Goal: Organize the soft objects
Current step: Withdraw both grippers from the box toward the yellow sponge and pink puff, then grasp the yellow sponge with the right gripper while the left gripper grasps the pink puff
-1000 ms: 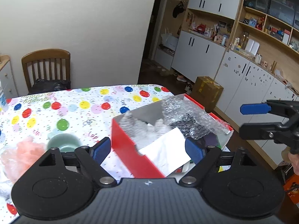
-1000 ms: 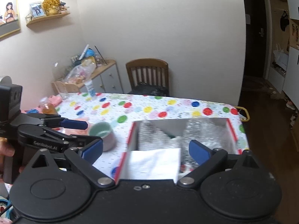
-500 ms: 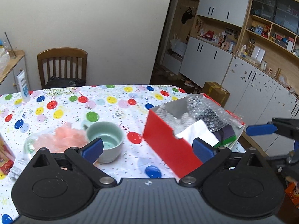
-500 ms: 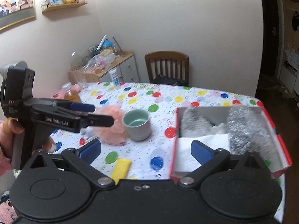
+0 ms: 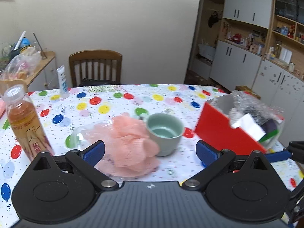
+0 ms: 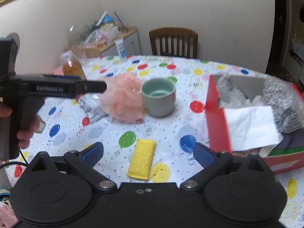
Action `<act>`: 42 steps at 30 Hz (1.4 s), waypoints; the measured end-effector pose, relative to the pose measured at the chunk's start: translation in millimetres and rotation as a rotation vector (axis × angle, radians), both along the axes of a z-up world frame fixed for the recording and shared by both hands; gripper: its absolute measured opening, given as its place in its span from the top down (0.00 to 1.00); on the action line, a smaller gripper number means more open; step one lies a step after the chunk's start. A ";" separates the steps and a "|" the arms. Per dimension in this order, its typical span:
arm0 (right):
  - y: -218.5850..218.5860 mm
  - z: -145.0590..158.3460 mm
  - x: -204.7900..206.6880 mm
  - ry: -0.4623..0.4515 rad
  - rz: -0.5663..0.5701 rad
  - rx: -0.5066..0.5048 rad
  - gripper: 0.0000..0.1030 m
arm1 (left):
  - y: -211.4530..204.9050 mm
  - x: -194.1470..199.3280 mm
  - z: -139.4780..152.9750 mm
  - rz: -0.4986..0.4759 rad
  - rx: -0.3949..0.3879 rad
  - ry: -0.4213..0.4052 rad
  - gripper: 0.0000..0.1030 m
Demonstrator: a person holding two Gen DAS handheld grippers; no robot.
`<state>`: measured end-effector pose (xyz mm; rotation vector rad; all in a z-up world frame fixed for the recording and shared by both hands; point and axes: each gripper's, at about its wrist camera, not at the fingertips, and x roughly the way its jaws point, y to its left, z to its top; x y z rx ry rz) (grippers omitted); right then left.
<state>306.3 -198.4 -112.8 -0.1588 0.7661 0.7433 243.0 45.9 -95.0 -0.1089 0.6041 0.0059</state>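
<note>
A pink mesh bath pouf [image 5: 131, 140] [image 6: 121, 98] lies in a clear wrapper on the balloon-print table, touching a pale green cup [image 5: 164, 133] [image 6: 158, 96]. My left gripper [image 5: 150, 152] is open and empty, just in front of and above the pouf. A yellow sponge cloth [image 6: 141, 159] lies between the fingers of my right gripper [image 6: 148, 152], which is open and empty above it. A red box [image 5: 224, 133] [image 6: 218, 123] at the right holds bubble wrap, white tissue and dark sponges.
An orange drink bottle [image 5: 24, 125] stands at the left. A white tube [image 5: 62, 79] stands at the table's far edge before a wooden chair [image 5: 95, 66]. The left gripper's body [image 6: 57, 89] crosses the right wrist view's left side.
Both grippers have swung left, away from the red box. The pouf and cup now sit centred before the left gripper; the yellow cloth now lies between the right fingers.
</note>
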 end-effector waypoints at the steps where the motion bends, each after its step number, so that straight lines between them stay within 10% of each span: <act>1: 4.6 -4.9 0.5 0.008 -0.004 -0.007 0.03 | 3.1 2.1 -3.7 0.001 0.005 0.003 0.00; 31: 75.1 -93.3 23.0 0.110 -0.055 -0.190 0.46 | 13.8 94.4 -81.1 -0.016 0.128 0.114 0.03; 42: 82.1 -93.4 22.0 0.096 -0.040 -0.224 0.61 | 13.8 93.0 -76.2 0.011 0.116 0.110 0.48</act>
